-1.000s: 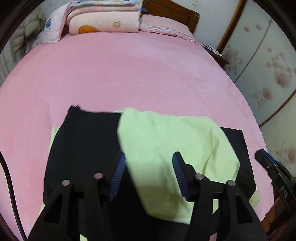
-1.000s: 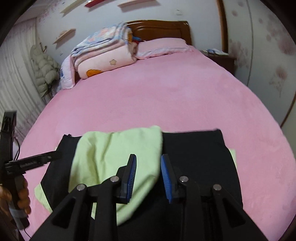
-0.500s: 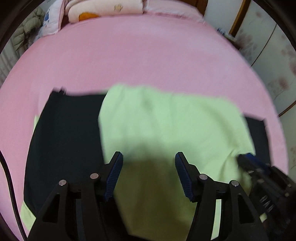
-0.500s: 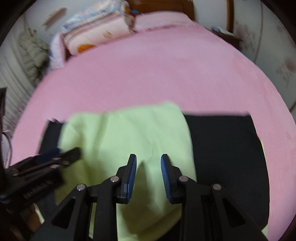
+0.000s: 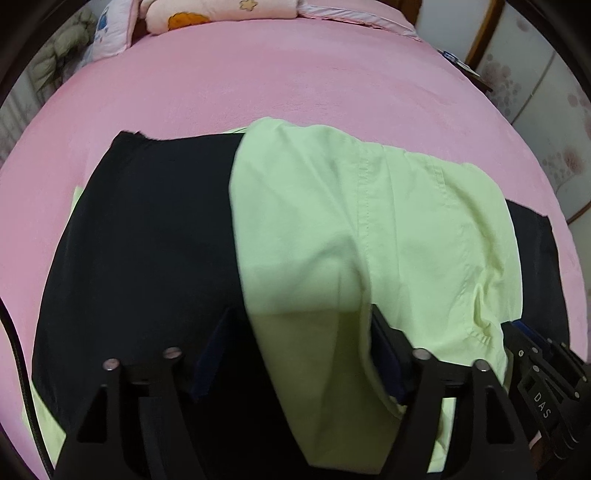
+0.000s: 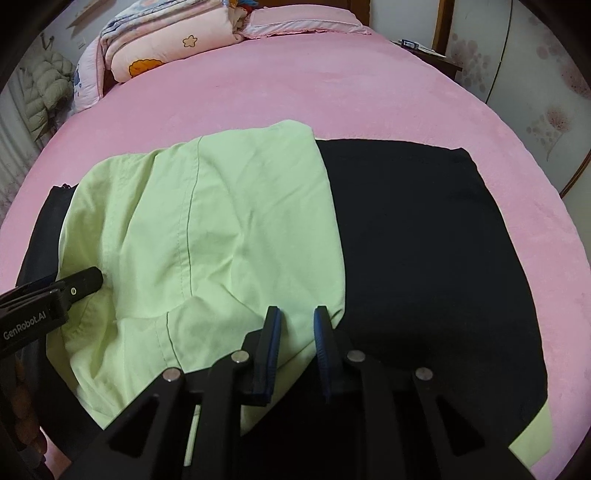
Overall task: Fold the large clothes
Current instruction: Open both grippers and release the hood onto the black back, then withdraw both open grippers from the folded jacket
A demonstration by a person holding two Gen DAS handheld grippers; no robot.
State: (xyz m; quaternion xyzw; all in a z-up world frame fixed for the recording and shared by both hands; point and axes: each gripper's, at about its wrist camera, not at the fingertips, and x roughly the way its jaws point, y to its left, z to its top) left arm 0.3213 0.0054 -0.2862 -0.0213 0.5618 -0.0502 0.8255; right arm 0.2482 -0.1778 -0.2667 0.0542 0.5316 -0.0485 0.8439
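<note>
On the pink bed (image 5: 295,85) a big two-tone garment lies spread at the near edge: a black part (image 5: 147,236) flat on the cover, and a pale green part (image 5: 369,229) folded over its middle, with slivers of green peeking out at the near corners.

The left claw (image 5: 295,354) hangs just above the near end of the green flap, its jaws apart and opening, with cloth under the gap but not pinched. The right claw (image 6: 295,343) sits over the near right corner of the same flap. Its jaws are closing with a fold of green cloth between them; I judge the pads are not yet pressing on it.

The step in hand looks like taking the near edge of the green flap with both claws to carry it over. To do it well, each claw should bite only the green layer, not the black beneath, and both should grip at matching points along the hem. Then the flap lifts evenly and the seam (image 6: 188,229) stays straight.

At the far end sit folded quilts (image 6: 166,40) and a pillow (image 6: 306,22), well apart from the work. A puffy coat (image 6: 48,85) hangs at the far left and a nightstand (image 6: 432,55) stands at the far right. Nothing blocks the fold; the only crowding is the two claws working close together.
</note>
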